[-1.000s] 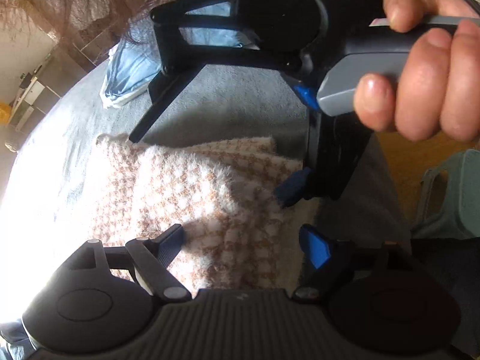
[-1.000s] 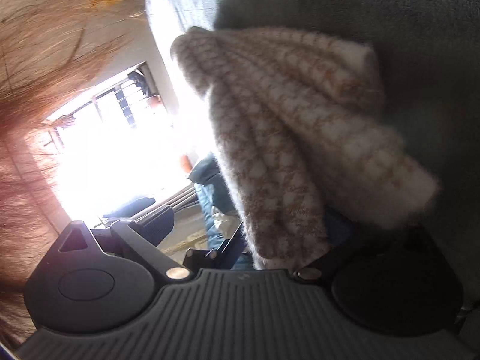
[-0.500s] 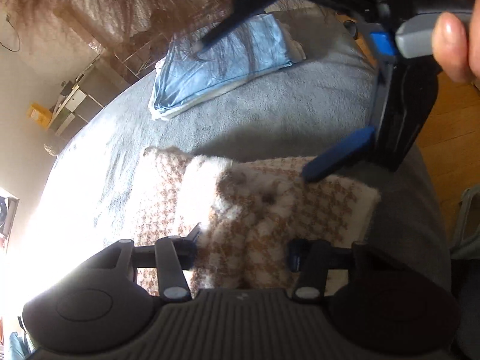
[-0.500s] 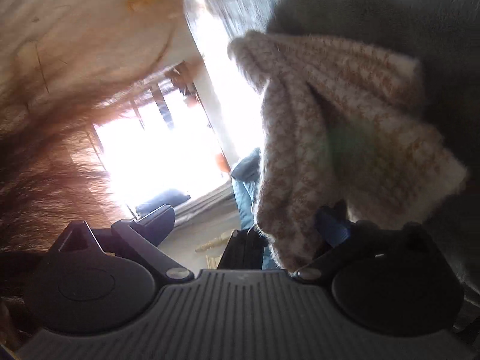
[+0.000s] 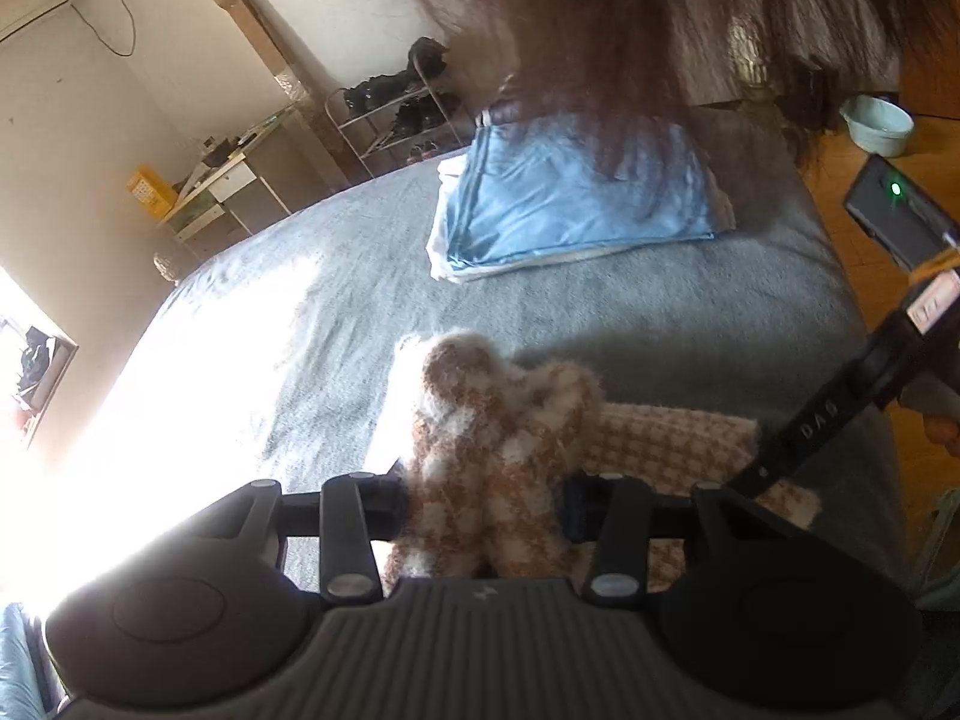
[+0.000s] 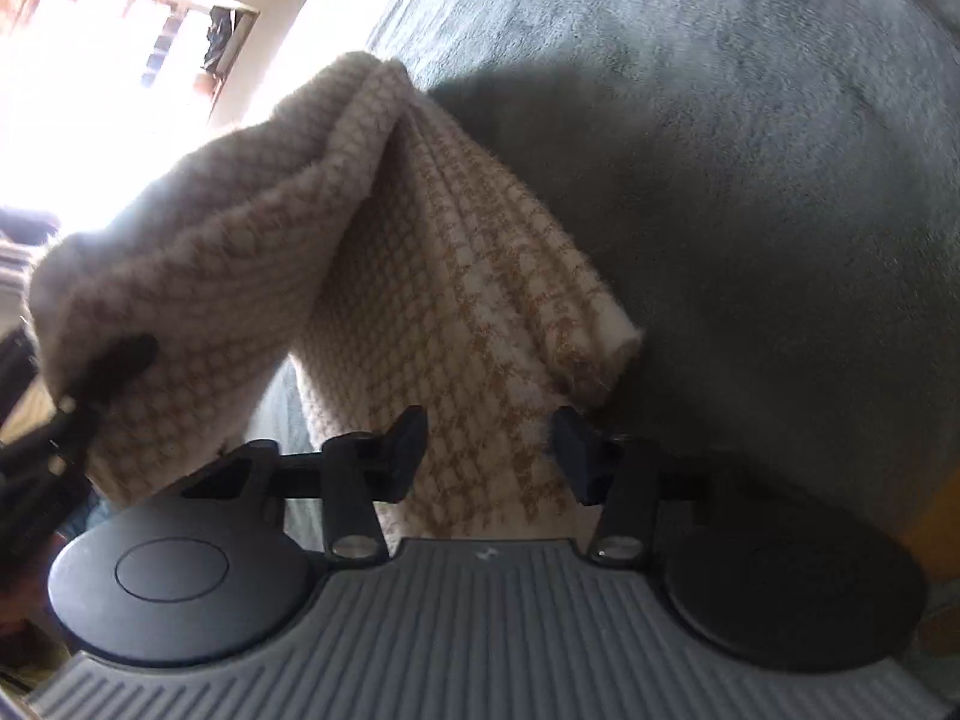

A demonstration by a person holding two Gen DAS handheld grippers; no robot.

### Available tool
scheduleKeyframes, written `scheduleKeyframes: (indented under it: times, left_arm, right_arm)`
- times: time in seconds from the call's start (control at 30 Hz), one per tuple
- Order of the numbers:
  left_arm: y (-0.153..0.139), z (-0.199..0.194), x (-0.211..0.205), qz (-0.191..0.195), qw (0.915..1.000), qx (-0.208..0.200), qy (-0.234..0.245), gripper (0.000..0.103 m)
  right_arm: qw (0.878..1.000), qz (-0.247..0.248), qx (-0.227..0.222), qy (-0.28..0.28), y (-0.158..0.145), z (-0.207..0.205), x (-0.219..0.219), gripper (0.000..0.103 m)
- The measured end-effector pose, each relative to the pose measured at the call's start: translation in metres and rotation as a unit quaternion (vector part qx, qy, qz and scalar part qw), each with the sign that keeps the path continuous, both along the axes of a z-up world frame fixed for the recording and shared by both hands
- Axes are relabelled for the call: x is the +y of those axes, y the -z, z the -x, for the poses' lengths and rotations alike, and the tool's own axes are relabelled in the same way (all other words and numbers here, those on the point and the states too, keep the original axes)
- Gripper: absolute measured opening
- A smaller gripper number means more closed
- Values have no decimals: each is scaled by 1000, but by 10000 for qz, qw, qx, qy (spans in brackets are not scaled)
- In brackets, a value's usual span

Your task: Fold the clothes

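A fuzzy cream and brown houndstooth garment (image 5: pixel 498 420) lies partly lifted off the grey bed (image 5: pixel 600 312). My left gripper (image 5: pixel 483 498) is closing, and a thick bunch of the cloth is pinched between its pads. In the right wrist view the same garment (image 6: pixel 420 276) hangs in a raised fold above the bed (image 6: pixel 750 180). My right gripper (image 6: pixel 489 450) is closing too, and a strip of the cloth fills the gap between its fingers. One left finger (image 6: pixel 114 366) shows at the far left, gripping the other end.
A folded light blue garment (image 5: pixel 570 198) lies farther back on the bed. The person's long hair (image 5: pixel 630 30) hangs into the top of the view. A wooden floor with a pale basin (image 5: pixel 879 123) lies to the right. A desk (image 5: pixel 240 192) and a rack stand by the wall.
Both grippers have risen and lifted the garment's edge off the bed. The left jaws narrowed onto a bunch of cloth. The right jaws went from wide to narrow on the cloth and rolled.
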State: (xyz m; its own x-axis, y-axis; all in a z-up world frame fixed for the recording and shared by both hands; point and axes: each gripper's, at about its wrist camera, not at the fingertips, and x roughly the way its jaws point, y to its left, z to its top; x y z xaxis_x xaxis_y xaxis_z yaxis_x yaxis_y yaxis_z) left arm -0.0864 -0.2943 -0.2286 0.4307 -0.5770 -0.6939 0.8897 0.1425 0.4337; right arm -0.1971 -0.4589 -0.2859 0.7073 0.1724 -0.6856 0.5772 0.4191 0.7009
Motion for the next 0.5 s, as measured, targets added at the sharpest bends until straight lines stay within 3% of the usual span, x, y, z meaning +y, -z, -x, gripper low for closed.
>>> scheduleKeyframes:
  times: [0.07,0.2,0.37,0.5]
  left_arm:
    - [-8,-9,-4,90,9999,13,-113,45]
    - [-20,-25,-6,248,9992,66,-322,44]
    - [-22,-34,-8,276,9987,90,-422,44]
    - [-23,-32,-4,258,9989,61,-375,44]
  right_arm:
    - [9995,177,32,-247,3,8,5,10]
    - [9973,523,-23,-520,10,18,4,8]
    - [9976,301,87,-613,29,16,4,12]
    - [9959,195,215,-855,20,8,-12,20]
